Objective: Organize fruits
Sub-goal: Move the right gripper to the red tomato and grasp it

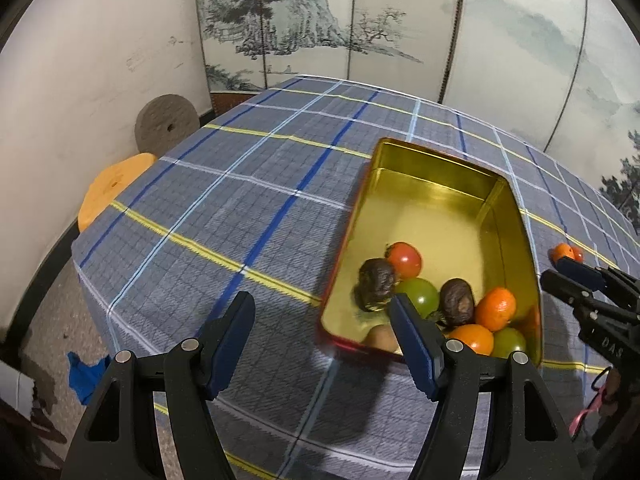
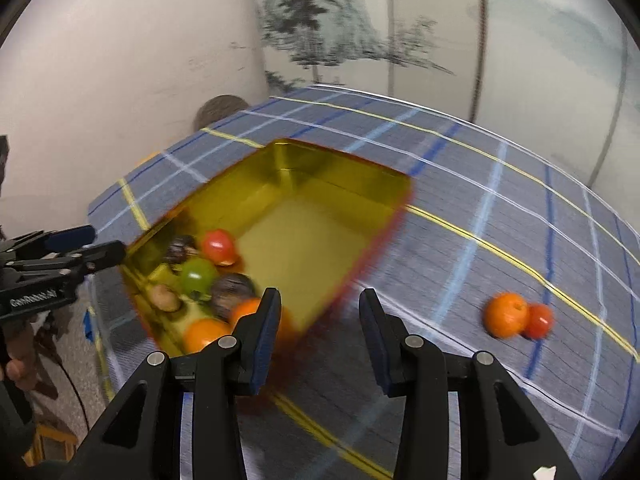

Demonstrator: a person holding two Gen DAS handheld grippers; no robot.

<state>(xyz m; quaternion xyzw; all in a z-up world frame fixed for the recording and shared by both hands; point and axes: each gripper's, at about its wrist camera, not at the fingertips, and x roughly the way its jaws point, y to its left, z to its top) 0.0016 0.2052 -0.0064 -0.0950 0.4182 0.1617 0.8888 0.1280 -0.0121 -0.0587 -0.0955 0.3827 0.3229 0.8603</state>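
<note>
Gold-lined tin box (image 2: 320, 216) sits on the plaid tablecloth (image 1: 224, 208), fruit heaped in its near end. Two pieces lie outside it: an orange (image 2: 505, 315) touching a small red fruit (image 2: 540, 321), well right of the box. My right gripper (image 2: 318, 334) hangs empty by the box's near corner, jaws parted with nothing between them. My left gripper (image 1: 322, 334) is spread wide, empty, at the box's near left edge. I judge the orange comes next: I'd widen first, then straddle it without nudging its neighbour.
</note>
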